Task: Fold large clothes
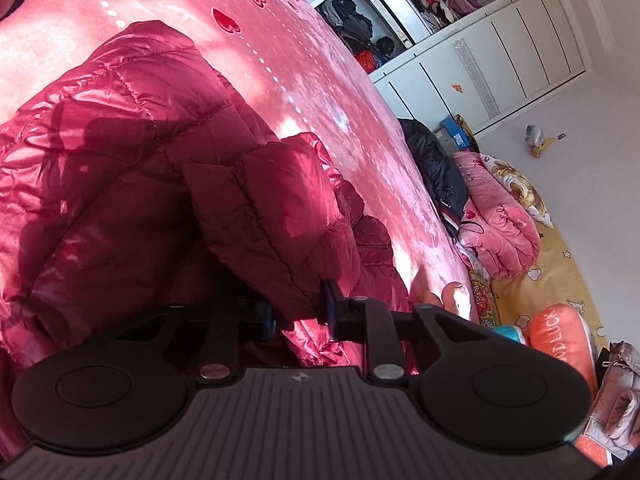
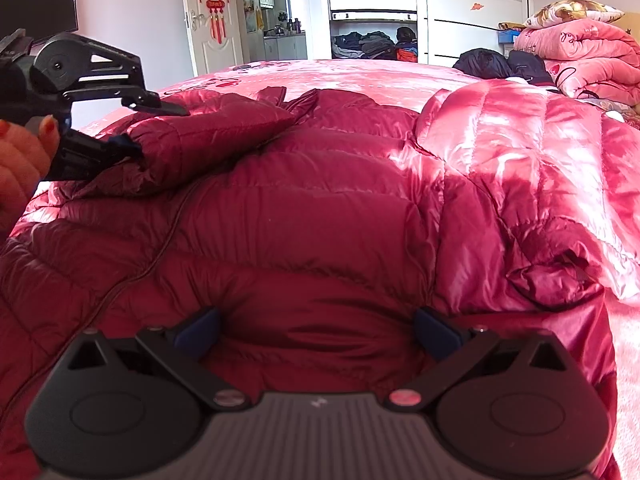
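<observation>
A shiny dark red quilted down jacket lies spread on a pink bed. My left gripper is shut on the cuff end of the jacket's sleeve. In the right wrist view the left gripper shows at the far left, holding that sleeve over the jacket's body. My right gripper is open, its blue pads resting on the jacket's body with nothing clamped between them.
Folded pink blankets and a floral pillow are stacked at the bed's far right, with dark clothes beside them. An open wardrobe and a door stand behind the bed. An orange cushion lies on a yellow sheet.
</observation>
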The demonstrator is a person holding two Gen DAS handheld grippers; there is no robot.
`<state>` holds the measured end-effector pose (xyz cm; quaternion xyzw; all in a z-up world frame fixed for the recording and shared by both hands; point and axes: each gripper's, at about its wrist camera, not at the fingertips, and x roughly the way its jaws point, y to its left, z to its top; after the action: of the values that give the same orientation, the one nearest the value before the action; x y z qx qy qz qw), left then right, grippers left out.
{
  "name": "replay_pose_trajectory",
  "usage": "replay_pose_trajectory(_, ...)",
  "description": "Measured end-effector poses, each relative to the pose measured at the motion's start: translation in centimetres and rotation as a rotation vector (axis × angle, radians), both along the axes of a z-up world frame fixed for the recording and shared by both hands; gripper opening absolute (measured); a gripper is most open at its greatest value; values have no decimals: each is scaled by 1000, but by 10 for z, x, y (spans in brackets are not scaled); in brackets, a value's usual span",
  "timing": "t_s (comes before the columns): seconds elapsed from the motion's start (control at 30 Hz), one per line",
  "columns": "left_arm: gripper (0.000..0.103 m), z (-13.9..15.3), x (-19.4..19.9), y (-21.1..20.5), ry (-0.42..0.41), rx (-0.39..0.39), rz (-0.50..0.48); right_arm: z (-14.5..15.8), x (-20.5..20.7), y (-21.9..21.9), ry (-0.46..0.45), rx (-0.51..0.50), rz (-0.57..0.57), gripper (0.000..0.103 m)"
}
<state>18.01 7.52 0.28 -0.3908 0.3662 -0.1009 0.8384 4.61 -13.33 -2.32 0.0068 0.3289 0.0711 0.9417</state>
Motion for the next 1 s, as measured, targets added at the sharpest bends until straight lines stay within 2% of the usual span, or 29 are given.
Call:
replay_pose_trajectory(0.13,5,19,-2,17,-38,63,46,0,1,-1,2,1,1,103)
replay_pose_trajectory(0.3,4,73,-14,89,-137,170,164,0,3,-1,5,-2,2,103)
replay_pose_trajectory(0.43,4,122,-42,172,-227,293,343,0,3,-1,6,-5,2,103)
replay_pose_trajectory(0.57,4,143,-77,250,-242,382,532,-1,4,0,5,-10,2,103)
replay_pose_trajectory(0.67,4,137,-102,293,-217,476,639,-1,4,0,4,-12,0,103)
replay_pose_trajectory(0.8,4,107,-124,335,-129,539,728,-2,4,2,3,-24,-4,103)
replay_pose_trajectory(1.0,6,52,-127,363,29,541,717,-3,4,3,0,-29,-8,103)
